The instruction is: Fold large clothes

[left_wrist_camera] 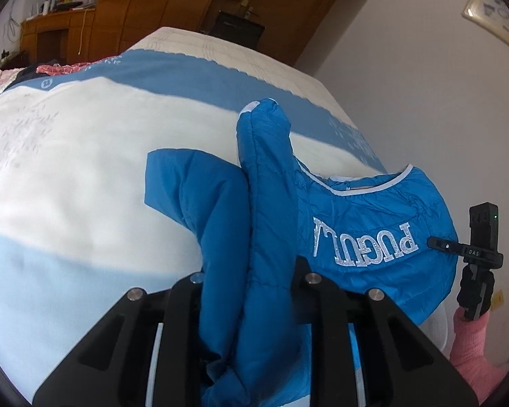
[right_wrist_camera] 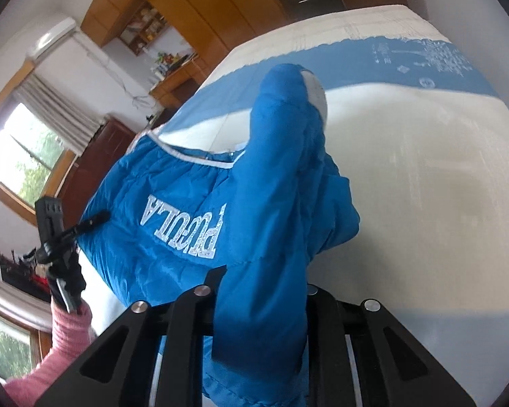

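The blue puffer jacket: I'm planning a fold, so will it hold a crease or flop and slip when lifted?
Likely floppy: the blue puffer jacket sags between both tongs. Its quilted padding probably springs back rather than creasing. The shiny shell looks slippery, so it may slide on the bed cover.

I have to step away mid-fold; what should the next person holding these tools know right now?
Left tool: shut on a fold of the blue jacket.
Right tool: shut on another fold of it.
The jacket is held up over the bed, lettered side toward the cameras, one sleeve sticking up.
Done: both grips secure.
Left: lay it flat on the bed, then fold sleeves and body.
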`<action>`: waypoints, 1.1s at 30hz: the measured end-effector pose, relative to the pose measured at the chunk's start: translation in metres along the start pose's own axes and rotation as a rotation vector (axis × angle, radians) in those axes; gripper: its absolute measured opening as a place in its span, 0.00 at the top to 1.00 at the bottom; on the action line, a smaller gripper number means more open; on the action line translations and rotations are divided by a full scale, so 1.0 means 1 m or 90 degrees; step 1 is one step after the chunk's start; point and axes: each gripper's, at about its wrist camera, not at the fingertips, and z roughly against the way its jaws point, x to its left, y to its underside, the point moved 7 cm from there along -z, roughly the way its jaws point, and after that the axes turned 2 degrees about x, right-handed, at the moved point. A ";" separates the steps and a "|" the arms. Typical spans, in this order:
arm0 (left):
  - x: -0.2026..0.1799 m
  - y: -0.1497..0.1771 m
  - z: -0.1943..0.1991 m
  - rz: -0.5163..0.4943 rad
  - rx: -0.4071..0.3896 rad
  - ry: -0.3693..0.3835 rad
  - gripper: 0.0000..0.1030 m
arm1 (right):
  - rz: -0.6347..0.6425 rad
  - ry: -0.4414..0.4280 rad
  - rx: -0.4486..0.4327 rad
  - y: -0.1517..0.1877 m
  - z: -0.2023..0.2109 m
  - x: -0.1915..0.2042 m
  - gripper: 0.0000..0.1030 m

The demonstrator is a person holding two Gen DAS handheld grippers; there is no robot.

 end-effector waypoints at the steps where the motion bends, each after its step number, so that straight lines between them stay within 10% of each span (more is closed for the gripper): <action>1: 0.004 0.012 0.006 0.008 0.001 -0.004 0.80 | -0.002 -0.001 0.005 0.014 0.004 0.002 0.82; 23: 0.059 0.072 -0.042 0.066 0.029 -0.083 0.44 | -0.116 -0.016 0.058 0.073 -0.051 -0.065 0.60; 26: 0.056 0.070 -0.025 0.062 0.030 -0.104 0.42 | -0.098 0.029 0.061 0.078 -0.035 -0.068 0.45; 33: 0.034 0.043 0.043 -0.004 -0.036 -0.205 0.40 | 0.016 0.209 0.010 0.071 0.028 -0.043 0.47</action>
